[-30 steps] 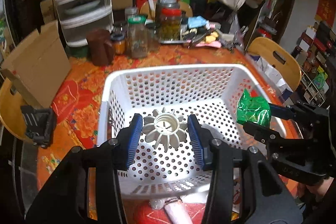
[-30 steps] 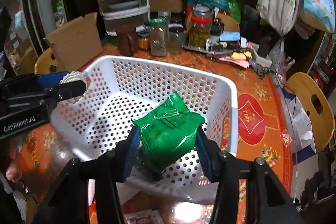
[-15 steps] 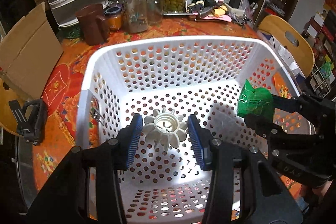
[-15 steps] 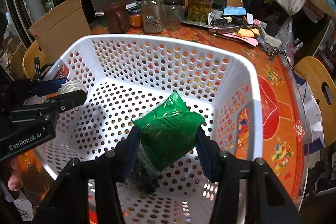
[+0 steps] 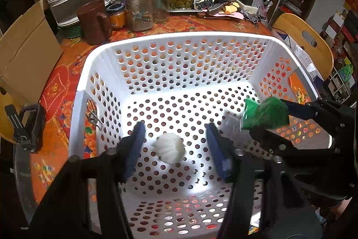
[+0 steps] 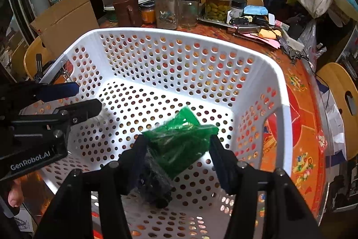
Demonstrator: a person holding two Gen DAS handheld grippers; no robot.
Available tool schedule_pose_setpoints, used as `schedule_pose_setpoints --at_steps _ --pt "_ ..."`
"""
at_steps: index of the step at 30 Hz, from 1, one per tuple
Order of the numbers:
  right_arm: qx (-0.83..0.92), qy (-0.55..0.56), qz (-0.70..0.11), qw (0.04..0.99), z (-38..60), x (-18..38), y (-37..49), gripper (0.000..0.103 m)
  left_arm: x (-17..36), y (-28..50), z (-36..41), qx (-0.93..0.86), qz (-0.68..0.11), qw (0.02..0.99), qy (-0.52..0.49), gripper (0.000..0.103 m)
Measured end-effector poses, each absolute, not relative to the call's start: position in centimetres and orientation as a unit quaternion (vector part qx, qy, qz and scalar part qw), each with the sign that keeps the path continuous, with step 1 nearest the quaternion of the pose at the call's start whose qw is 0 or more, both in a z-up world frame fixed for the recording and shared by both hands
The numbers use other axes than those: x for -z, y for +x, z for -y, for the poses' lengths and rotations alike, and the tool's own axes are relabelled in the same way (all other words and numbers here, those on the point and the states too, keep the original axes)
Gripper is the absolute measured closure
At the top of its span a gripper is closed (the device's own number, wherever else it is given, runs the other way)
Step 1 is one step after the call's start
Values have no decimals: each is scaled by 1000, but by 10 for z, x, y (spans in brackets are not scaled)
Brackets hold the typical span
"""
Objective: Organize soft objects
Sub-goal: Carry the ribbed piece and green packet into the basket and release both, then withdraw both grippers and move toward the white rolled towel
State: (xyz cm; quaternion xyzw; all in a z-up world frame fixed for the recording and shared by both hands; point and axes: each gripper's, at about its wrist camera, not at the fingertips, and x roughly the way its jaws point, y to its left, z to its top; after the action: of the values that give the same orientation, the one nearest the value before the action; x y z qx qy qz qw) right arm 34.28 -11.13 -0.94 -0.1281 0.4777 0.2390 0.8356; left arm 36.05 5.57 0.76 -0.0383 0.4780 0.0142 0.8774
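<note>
Over the white perforated basket (image 5: 105,55), in the left wrist view, the left gripper (image 5: 175,145) has its jaws opening; the white ribbed object (image 5: 169,147) lies blurred between them on the basket floor, clear of both pads. At the right edge, the right gripper (image 5: 266,121) shows only partly, with the green packet (image 5: 264,114).

In the right wrist view, the right gripper (image 6: 177,147) also has its jaws opening, with the smeared green packet (image 6: 181,145) between them; whether the pads touch it is unclear. The left gripper (image 6: 82,97) enters from the left; the white object is hidden.

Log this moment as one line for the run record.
left gripper: opening, white ribbed ball loose | right gripper: opening around green foil packet | both over white perforated basket
</note>
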Motion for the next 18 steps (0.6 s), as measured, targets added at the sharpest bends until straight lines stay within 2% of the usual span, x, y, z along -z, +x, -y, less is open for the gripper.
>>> schedule_pose_setpoints --at_steps 1,2,8,11,13,16,18 --pt "-240 -130 -475 837 111 8 341 38 -10 359 -56 -15 -474 880 -39 35" --pt "-239 -132 -473 838 110 7 340 35 -11 358 -58 -15 -470 881 -40 34" --pt "-249 -135 -456 844 111 -5 326 26 -27 349 -69 -6 -449 892 -62 17" --pt "-246 -132 -447 850 117 -12 321 9 -35 343 -71 -6 -441 895 -60 10" --pt "-244 -127 -441 854 124 -16 316 6 -39 340 -71 -8 -438 897 -56 2" --pt "-243 -111 -440 858 134 -19 314 0 -43 334 -70 -6 -437 898 -53 0" --pt "-239 -101 -442 859 140 -19 314 0 -45 329 -68 -2 -440 896 -48 0"
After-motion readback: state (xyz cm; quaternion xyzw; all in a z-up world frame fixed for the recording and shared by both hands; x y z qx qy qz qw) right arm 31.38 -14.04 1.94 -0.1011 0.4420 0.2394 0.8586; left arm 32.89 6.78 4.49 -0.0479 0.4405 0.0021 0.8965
